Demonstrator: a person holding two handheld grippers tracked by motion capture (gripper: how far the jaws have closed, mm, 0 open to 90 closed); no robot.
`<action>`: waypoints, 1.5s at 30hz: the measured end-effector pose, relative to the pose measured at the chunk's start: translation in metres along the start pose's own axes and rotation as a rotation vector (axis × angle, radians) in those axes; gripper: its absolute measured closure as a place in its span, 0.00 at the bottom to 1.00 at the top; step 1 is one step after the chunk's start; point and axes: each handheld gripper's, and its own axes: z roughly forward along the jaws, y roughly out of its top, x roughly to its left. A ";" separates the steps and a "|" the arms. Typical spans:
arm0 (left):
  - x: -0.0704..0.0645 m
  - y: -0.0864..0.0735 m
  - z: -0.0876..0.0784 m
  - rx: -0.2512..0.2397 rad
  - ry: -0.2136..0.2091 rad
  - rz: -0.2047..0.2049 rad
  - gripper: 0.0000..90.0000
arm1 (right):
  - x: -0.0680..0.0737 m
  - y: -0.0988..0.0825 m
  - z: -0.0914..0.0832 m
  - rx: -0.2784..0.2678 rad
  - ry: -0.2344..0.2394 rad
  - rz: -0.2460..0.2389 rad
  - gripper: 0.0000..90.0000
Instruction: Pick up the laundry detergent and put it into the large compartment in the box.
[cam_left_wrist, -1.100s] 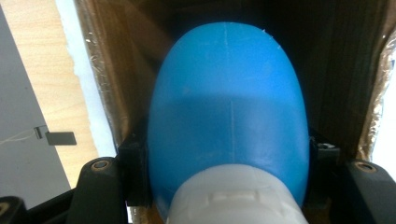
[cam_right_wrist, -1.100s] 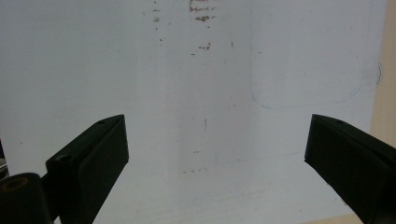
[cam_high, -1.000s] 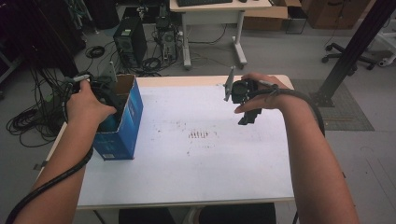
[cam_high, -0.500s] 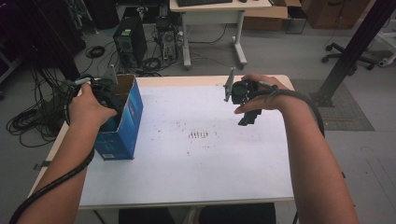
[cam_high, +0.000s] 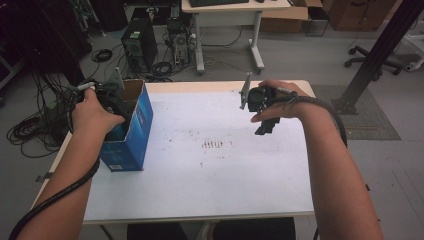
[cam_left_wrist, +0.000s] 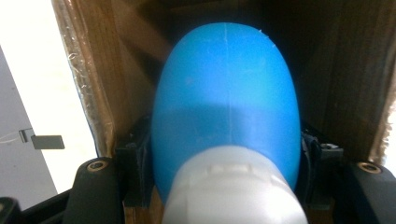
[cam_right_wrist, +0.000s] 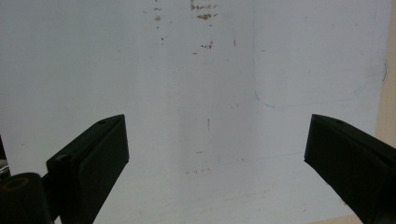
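Note:
A tall blue cardboard box (cam_high: 134, 135) stands open at the table's left edge. My left gripper (cam_high: 119, 111) reaches down into it, the hand resting on the rim. In the left gripper view a rounded blue object with a white cap (cam_left_wrist: 224, 107) fills the gap between the black pads (cam_left_wrist: 137, 158), inside the brown box walls (cam_left_wrist: 355, 70). The jaws have just been opening, and the pads still lie against the object's sides. My right gripper (cam_high: 265, 127) hovers over the table's far right, open (cam_right_wrist: 215, 140), with bare tabletop between its jaws.
The white tabletop (cam_high: 215, 190) has brown stains (cam_high: 214, 145) at its middle. Beyond the far edge, on the floor, are a computer tower (cam_high: 136, 47), cables (cam_high: 30, 130) and a desk (cam_high: 225, 10). A black post (cam_high: 380, 50) rises at right.

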 end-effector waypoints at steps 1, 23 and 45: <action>0.000 0.000 0.000 0.002 -0.002 0.000 0.38 | 0.000 0.000 0.000 0.001 -0.001 -0.001 0.07; -0.001 -0.010 -0.021 -0.022 0.018 0.002 0.25 | 0.002 0.003 -0.005 -0.007 -0.008 -0.010 0.07; -0.014 -0.023 -0.054 -0.075 0.036 0.140 0.21 | 0.005 -0.001 -0.012 -0.017 -0.019 -0.002 0.07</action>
